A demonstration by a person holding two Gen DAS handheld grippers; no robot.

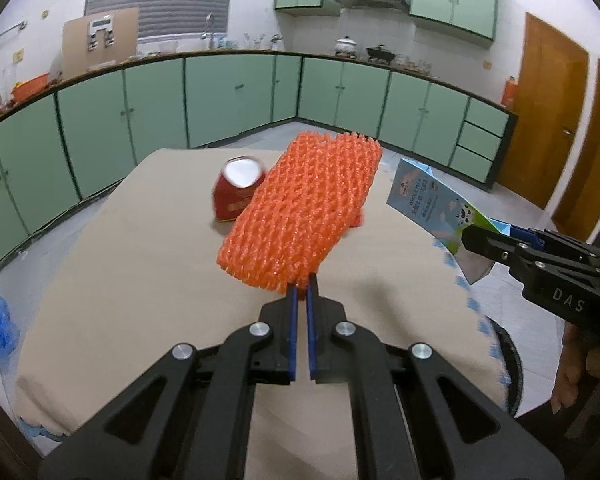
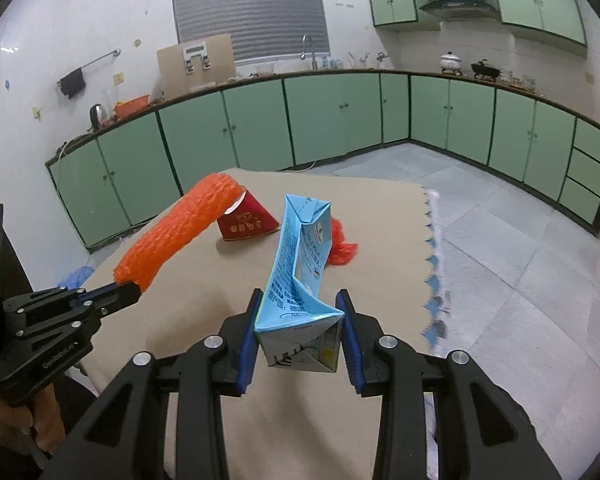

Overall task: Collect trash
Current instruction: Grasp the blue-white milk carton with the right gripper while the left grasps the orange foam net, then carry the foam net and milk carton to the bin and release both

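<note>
Left wrist view is showing the left gripper (image 1: 302, 284) pinching one corner of the orange foam net (image 1: 300, 216), jaws squeezed nearly together on it, so the net is hanging out above the bench (image 1: 140, 280) and hiding most of the red paper cup (image 1: 236, 196) lying on its side behind it. Off to the right, the right gripper (image 1: 474, 242) is clamping the blue milk carton (image 1: 432, 208), though its far finger is getting blocked by the carton. Right wrist view is giving a better look: the right gripper (image 2: 300, 316) is squeezing the carton (image 2: 300, 264) between both pads, held up off the bench (image 2: 380, 232). Some crumpled orange scrap (image 2: 342, 250) is peeking out behind the carton, too hidden to identify. Both views are looking a bit blurry at the edges.
</note>
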